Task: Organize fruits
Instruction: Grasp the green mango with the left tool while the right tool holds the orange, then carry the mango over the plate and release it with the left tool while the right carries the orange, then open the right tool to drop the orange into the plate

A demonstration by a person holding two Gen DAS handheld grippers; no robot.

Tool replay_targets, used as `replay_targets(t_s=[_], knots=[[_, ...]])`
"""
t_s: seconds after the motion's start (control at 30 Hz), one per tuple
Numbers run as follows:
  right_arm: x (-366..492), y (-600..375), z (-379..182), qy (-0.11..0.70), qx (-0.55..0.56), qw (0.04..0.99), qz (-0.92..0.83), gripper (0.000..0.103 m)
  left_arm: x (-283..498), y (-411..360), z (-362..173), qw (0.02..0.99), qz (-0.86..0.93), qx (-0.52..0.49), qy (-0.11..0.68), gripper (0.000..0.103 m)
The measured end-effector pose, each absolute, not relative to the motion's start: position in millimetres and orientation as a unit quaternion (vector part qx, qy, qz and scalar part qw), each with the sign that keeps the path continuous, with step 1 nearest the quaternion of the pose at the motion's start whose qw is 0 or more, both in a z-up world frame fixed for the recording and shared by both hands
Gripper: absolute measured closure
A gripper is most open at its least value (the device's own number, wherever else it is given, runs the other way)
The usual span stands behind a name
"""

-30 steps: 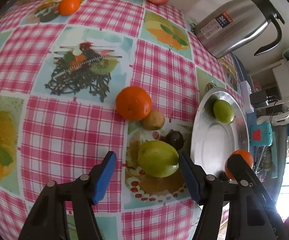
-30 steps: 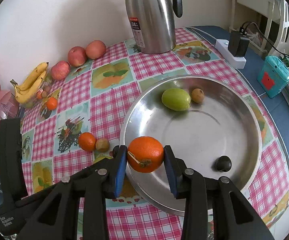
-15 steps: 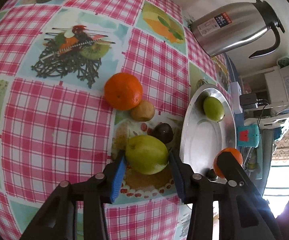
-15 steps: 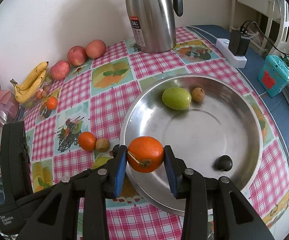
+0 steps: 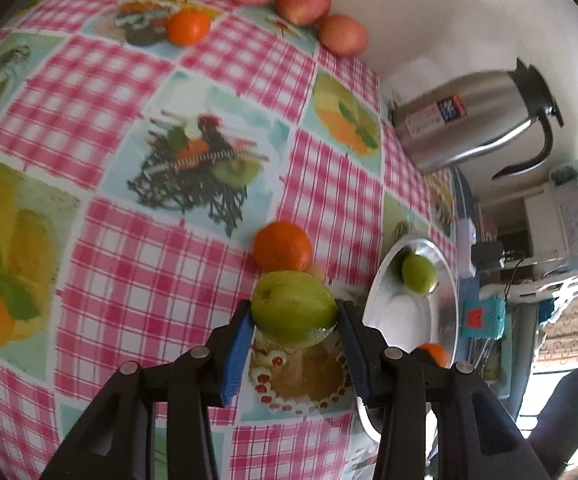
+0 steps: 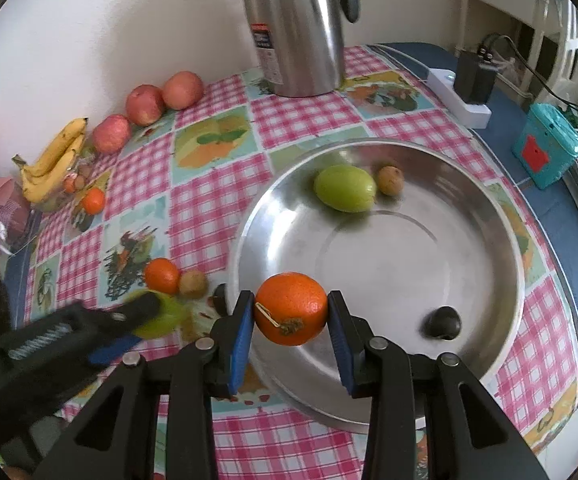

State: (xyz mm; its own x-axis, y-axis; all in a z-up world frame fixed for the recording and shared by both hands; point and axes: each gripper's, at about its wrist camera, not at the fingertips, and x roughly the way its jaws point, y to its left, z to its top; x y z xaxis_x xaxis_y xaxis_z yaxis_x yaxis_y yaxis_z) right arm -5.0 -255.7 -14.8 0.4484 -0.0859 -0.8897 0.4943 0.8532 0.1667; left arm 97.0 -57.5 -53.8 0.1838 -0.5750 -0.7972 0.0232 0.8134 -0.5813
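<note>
Pink-and-white checked oilcloth with printed fruit panels covers the table [image 6: 209,208], and on its right half sits a wide steel basin [image 6: 505,240], the biggest thing among the fruit. Far behind it, by the wall, stands a steel thermos jug [image 6: 297,28]. Along the far-left edge lie a bunch of bananas [image 6: 53,156] and three red apples [image 6: 145,104], with a small tangerine [image 6: 92,201] just near of the bananas. Inside the basin a green fruit [image 6: 345,193] rests against the far wall, a small brown fruit [image 6: 389,180] just right of it, and a dark round fruit [image 6: 443,322] lies near the front right. The right gripper [image 6: 291,320] hangs over the basin's near-left rim, its blue pads pressed on both sides of an orange [image 6: 291,308], which sits squarely between the fingertips, clear of the metal. The left gripper [image 5: 295,320] has just been closing and now clamps a green guava-like fruit [image 5: 293,304], lifted off the cloth to the left of the basin; the view is blurred. Just beyond it on the cloth lie another orange [image 5: 283,246] and a brown fruit [image 6: 193,283], with a dark fruit [image 6: 220,292] beside the basin's left rim.
</note>
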Motion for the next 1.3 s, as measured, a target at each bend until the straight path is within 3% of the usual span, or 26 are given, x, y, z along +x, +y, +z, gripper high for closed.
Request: replay_targets(t_s=[0.7, 1.17, 1.3], knots=[[-31.0, -308.9, -32.0, 0.496, 0.245, 0.791, -0.261, 0.065, 64.2, -143.7, -19.3, 0.748, -0.329, -0.123, 0.563, 0.059], [-27.1, -304.1, -38.3, 0.509, 0.241, 0.788, -0.250, 0.065, 81.5, -111.6, -35.6, 0.760, -0.234, -0.129, 0.592, 0.059], [-25.1, -302.6, -39.1, 0.512, 0.237, 0.788, -0.246, 0.062, 86.1, -103.3, -41.5, 0.763, -0.200, -0.119, 0.603, 0.053]])
